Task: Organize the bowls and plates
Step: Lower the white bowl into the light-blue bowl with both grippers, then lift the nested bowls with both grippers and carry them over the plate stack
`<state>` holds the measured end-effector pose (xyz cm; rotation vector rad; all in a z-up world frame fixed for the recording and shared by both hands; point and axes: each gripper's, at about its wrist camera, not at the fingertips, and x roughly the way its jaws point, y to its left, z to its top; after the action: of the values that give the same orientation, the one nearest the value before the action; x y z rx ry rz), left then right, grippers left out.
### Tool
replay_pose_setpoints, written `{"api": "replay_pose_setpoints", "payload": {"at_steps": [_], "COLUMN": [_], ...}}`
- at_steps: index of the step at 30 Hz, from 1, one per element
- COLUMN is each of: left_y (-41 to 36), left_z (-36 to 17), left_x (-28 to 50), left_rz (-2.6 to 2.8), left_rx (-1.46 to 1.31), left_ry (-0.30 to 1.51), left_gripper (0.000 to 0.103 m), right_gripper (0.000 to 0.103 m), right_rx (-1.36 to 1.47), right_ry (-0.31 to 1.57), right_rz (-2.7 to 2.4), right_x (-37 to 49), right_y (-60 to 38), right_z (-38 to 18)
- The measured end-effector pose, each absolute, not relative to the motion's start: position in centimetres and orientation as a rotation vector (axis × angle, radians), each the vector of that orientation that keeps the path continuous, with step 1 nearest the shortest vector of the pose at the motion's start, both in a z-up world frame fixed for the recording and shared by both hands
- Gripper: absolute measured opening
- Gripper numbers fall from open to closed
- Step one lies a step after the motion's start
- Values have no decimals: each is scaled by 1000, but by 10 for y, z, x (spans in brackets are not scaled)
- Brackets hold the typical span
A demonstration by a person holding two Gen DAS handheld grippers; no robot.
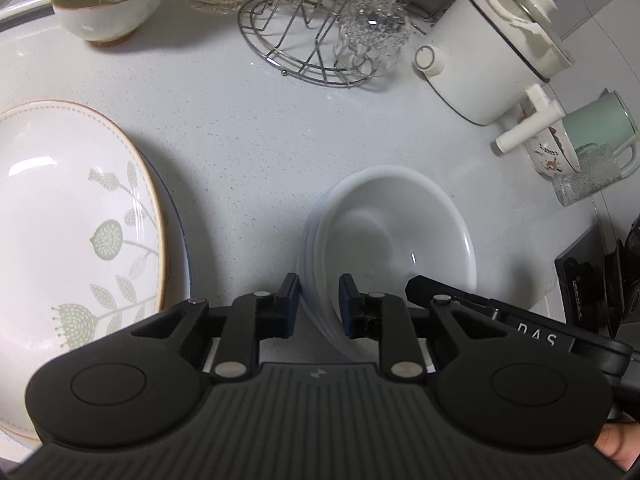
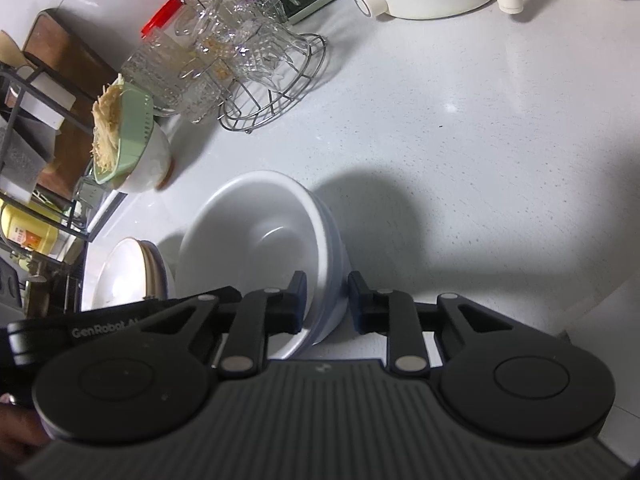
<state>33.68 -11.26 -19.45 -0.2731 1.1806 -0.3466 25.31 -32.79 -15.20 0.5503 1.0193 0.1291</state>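
White speckled counter (image 1: 248, 152) carried stacked white ceramic bowls (image 1: 396, 220); left gripper (image 1: 319, 304) and right gripper (image 2: 327, 300) both clenched opposite rims, evidently to lift the stack together.

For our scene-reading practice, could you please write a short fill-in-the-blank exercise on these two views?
1. The stack of white bowls has its rim gripped by ___ grippers.
2. The left gripper straddles the bowls' rim, one finger inside and one ___.
3. The large plate with a brown rim bears a green ___ pattern.
4. The clear glasses sit on a round ___ rack.

Missing words: two; outside; leaf; wire
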Motion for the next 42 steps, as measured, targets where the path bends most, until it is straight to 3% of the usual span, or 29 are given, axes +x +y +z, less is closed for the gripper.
{"api": "replay_pose_setpoints", "payload": {"at_steps": [26,42], "left_y": [-78,-19], "left_z": [-96,-94], "left_x": [244,229], "left_rz": [-347,-187], "left_rx": [-262,-387], "left_ry": [1076,992], "left_gripper": [25,25], "right_gripper": [25,25], "right_rx": [540,430], "right_ry": [947,1005], "right_rz": [125,298], "right_x": [173,202], "right_y": [-295,-244], "right_z": [-71,-63]}}
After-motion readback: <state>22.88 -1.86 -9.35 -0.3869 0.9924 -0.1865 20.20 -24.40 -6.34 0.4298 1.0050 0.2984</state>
